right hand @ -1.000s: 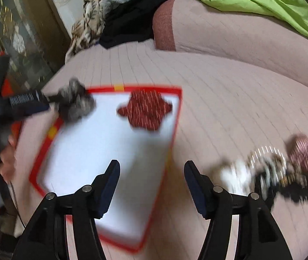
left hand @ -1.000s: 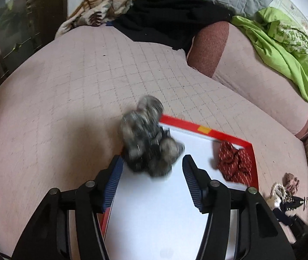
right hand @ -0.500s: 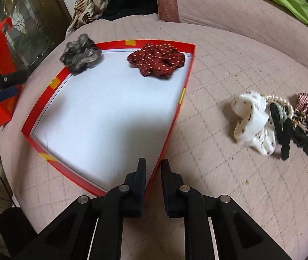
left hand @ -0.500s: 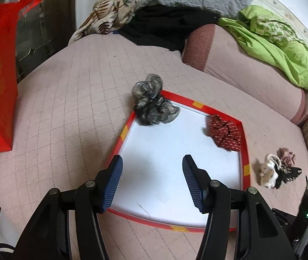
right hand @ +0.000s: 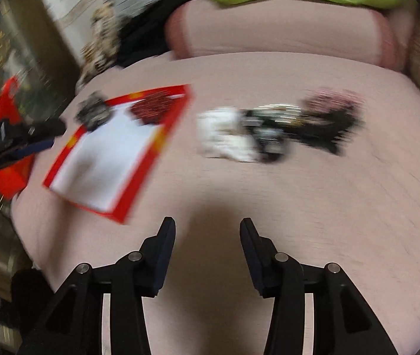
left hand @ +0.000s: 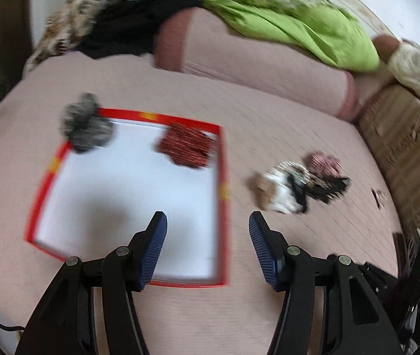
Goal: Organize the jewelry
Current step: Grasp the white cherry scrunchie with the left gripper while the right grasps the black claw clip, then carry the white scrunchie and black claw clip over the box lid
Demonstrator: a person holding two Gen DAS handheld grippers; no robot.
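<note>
A red-rimmed white tray (left hand: 220, 177) lies on the pink bed. A grey scrunchie (left hand: 84, 128) sits at its far left corner and a red dotted scrunchie (left hand: 186, 146) at its far right. To the right of the tray lies a pile: a white scrunchie (left hand: 275, 190), a pearl band, black pieces and a pink scrunchie (left hand: 325, 162). My left gripper (left hand: 207, 222) is open and empty over the tray's near right edge. My right gripper (right hand: 207, 227) is open and empty, hovering over the bed in front of the pile (right hand: 269, 130). Both views are blurred.
A pink bolster (left hand: 254, 59) and a green blanket (left hand: 292, 26) lie behind. Dark and patterned clothes (left hand: 115, 29) are heaped at the back left. A red bag (right hand: 3, 136) stands left of the bed. A small item (left hand: 380, 198) lies at the far right.
The left gripper let go of the grey scrunchie at the tray's corner, pulled back and swung right. The right gripper was shut half a second ago and is now open, turned toward the pile.
</note>
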